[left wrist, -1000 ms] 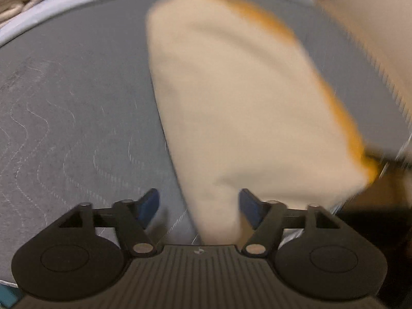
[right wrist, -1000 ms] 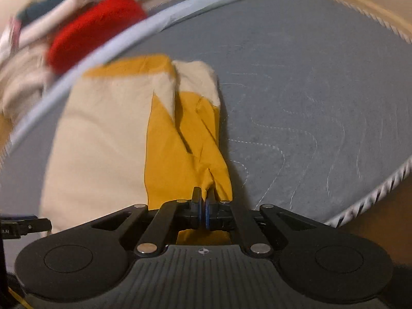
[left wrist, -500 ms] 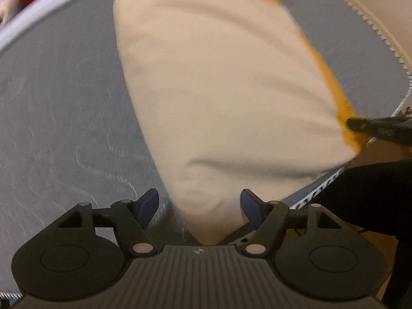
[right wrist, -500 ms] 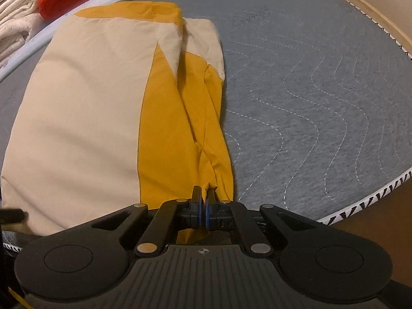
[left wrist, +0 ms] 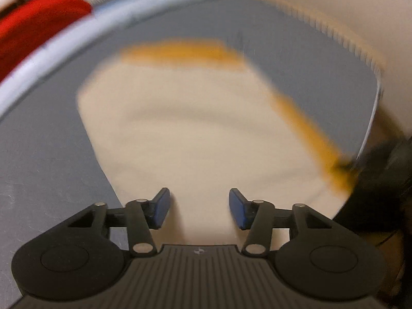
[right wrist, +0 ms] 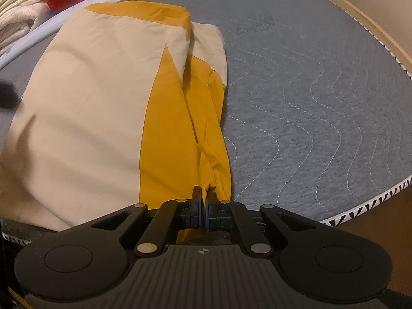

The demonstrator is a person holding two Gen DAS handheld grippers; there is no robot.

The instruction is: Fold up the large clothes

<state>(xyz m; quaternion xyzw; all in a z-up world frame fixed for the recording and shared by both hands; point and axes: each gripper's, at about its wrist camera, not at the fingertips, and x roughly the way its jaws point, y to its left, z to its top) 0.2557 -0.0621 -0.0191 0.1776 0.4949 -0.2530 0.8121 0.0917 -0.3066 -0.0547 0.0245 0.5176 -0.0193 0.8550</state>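
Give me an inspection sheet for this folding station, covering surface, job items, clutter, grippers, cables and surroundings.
Surface: grey quilted mattress with wavy stitching.
Job's things: cream and mustard garment, partly folded, lying flat, its near edge at the mattress's near edge.
Clutter: red fabric and white folded textiles beyond the far edge.
Grippers: right gripper shut on the garment's mustard corner; left gripper open, jaws just been closing, cream cloth between them, pads not pressing.
Cables: nothing seen.
Surroundings: beige wall behind; the left wrist view is blurred.

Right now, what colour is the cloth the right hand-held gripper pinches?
Mustard yellow, clearest in the right wrist view.
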